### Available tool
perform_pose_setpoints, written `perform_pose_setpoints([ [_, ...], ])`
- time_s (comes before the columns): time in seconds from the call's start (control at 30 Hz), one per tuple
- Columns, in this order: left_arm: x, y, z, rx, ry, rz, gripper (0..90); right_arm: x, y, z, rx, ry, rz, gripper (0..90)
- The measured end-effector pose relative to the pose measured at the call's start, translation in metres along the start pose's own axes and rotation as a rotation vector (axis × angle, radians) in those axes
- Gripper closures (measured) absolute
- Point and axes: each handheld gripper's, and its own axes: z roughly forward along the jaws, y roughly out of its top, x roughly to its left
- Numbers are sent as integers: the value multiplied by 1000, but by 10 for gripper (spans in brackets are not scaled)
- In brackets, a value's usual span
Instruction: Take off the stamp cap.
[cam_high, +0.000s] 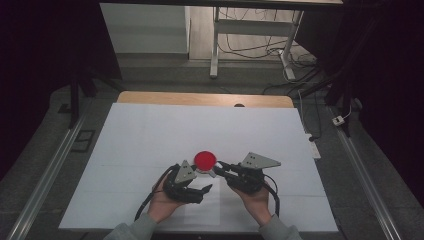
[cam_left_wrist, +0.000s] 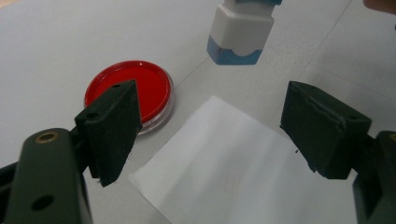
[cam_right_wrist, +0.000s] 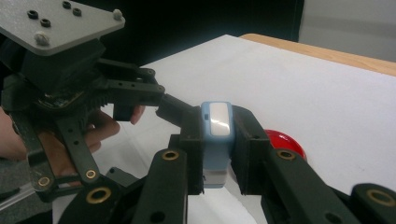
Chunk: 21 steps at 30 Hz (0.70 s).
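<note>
— Red dish (cam_left_wrist: 129, 93) on the white counter (cam_high: 150, 135); what are you doing beside it?

— My right gripper (cam_right_wrist: 215, 154) pinches a small white-and-blue stamp (cam_right_wrist: 216, 140), jaws pressed on its sides, holding it off the counter just beside the dish.

— And your left?

— The left gripper (cam_high: 199, 186) hangs with its jaws spread wide and nothing between them, over a paper sheet (cam_left_wrist: 233, 172) that lies next to the dish.

— Which step is this?

— Carrying the stamp, I judge: either to ink it in the dish or to press it on the sheet.

— What does the next move ask?

— Keep the stamp upright, lower it squarely, and perhaps have my left steady the sheet so it doesn't slide.
</note>
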Motion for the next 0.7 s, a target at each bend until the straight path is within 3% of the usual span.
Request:
perform_pose_setpoints([
  [0.7, -9, 9, 15, -32, 37, 27, 294, -1, -2, 1, -10, -3, 24, 749],
])
